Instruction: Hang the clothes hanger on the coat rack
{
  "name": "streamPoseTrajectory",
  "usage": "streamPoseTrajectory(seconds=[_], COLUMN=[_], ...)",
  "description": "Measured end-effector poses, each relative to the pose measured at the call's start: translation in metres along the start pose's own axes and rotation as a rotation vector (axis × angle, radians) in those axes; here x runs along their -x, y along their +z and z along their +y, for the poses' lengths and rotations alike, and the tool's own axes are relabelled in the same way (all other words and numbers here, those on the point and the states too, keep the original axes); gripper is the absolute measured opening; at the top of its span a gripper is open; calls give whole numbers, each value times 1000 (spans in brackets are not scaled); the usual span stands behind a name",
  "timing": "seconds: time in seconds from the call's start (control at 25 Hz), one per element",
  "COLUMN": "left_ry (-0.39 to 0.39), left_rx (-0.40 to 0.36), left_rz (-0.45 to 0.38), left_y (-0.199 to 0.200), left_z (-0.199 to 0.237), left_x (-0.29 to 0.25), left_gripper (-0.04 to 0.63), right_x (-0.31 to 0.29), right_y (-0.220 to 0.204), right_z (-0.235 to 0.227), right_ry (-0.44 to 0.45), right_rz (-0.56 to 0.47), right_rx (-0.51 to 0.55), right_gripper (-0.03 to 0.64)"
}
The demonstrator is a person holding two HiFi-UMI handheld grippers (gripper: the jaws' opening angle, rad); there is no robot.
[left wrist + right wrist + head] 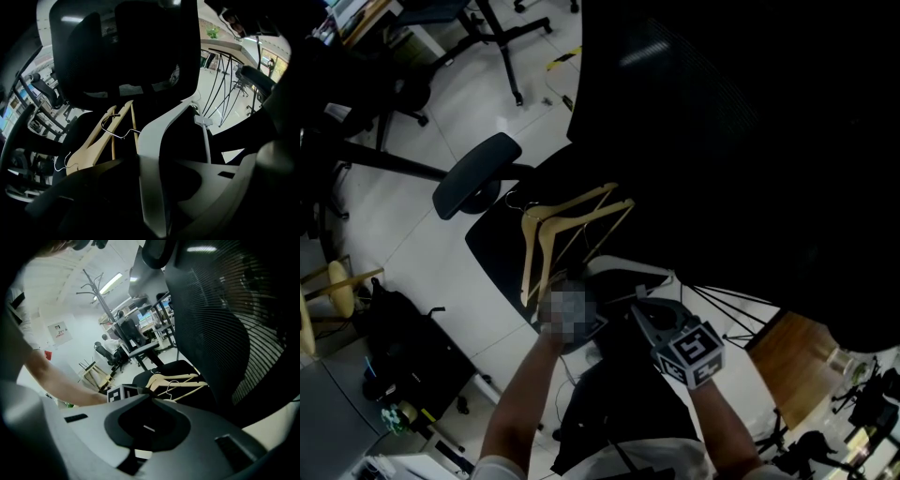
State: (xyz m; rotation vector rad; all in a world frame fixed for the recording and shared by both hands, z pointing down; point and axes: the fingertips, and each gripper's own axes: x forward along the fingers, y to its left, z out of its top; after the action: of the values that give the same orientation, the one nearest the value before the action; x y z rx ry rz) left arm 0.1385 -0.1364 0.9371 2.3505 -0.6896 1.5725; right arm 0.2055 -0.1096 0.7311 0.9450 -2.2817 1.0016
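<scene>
Two wooden hangers [567, 225] [101, 136] [180, 380] with wire hooks lie on the black seat [502, 253] of an office chair. A white curved piece, apparently a plastic hanger [628, 267] [161, 126], rises over the seat's near edge. Its lower end runs down between the jaws of my left gripper [592, 305] [154, 201], which is shut on it. My right gripper [652, 314] [150, 427] hovers just right of the left one, and its jaws do not show clearly. The coat rack [96, 289] stands far back by the wall, seen only in the right gripper view.
The chair's tall black mesh backrest [722, 141] [220, 333] rises close on the right. A dark armrest [476, 174] sticks out at the seat's left. A wooden stool [337, 281] and a black bag [403, 347] stand on the floor to the left, a wooden board [792, 361] to the right.
</scene>
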Motion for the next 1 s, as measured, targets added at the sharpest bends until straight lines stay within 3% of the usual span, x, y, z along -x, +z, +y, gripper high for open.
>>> streamPoseTrajectory(seconds=[0.2, 0.44, 0.8, 1.0], left_ry=[64, 144, 283, 423], left_rx=[50, 62, 259, 339], left_rz=[-74, -85, -116, -128], left_y=[2, -18, -56, -82], left_z=[4, 7, 21, 41], left_x=[26, 69, 169, 242], left_gripper=[138, 138, 137, 137], right_x=[5, 10, 23, 31], right_y=[-3, 2, 32, 53], right_z=[11, 40, 111, 169], right_ry=[-1, 23, 97, 154], right_rz=[3, -11, -48, -43], right_rx=[24, 71, 175, 274], right_gripper=[6, 6, 6, 6])
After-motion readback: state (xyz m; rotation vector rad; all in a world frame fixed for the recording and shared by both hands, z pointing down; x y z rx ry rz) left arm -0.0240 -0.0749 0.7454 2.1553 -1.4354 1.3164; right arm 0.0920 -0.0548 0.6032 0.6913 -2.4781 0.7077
